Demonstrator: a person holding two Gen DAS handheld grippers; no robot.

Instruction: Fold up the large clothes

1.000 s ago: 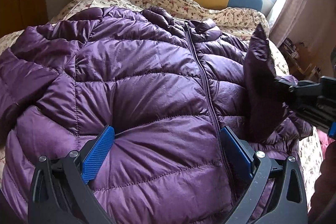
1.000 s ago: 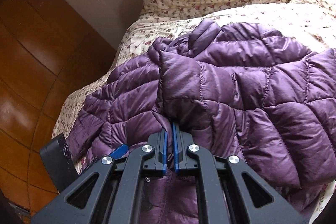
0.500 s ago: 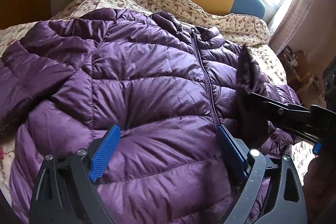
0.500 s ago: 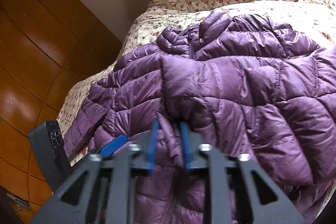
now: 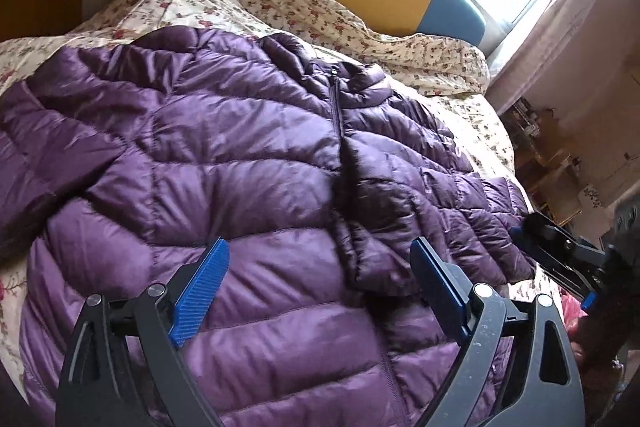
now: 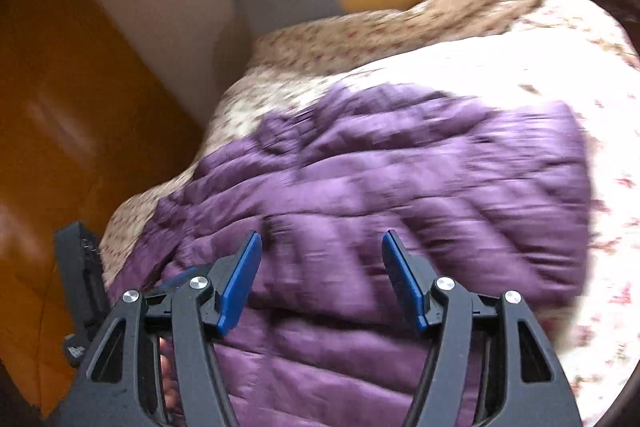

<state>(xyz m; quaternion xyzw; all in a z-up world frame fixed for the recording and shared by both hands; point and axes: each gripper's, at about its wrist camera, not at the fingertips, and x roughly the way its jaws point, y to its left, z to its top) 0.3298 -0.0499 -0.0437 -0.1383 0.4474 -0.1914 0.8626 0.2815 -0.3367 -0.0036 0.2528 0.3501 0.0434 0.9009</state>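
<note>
Floral cotton bedspread (image 5: 404, 55) bears a glossy quilted purple jacket (image 5: 224, 155); both claws gape empty.

Purple puffer jacket (image 5: 248, 163) flat on floral bed (image 5: 304, 7), zipped, one sleeve (image 5: 404, 211) folded over front. Left gripper (image 5: 320, 279) above hem, jaws wide, nothing btwn. Right gripper (image 5: 556, 247) at R edge.

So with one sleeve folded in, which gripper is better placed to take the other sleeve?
Probably the left gripper: its jaws stand open over the purple jacket, and the unfolded sleeve lies on its side. The right gripper, jaws just opened and empty, sits at the far edge.
</note>
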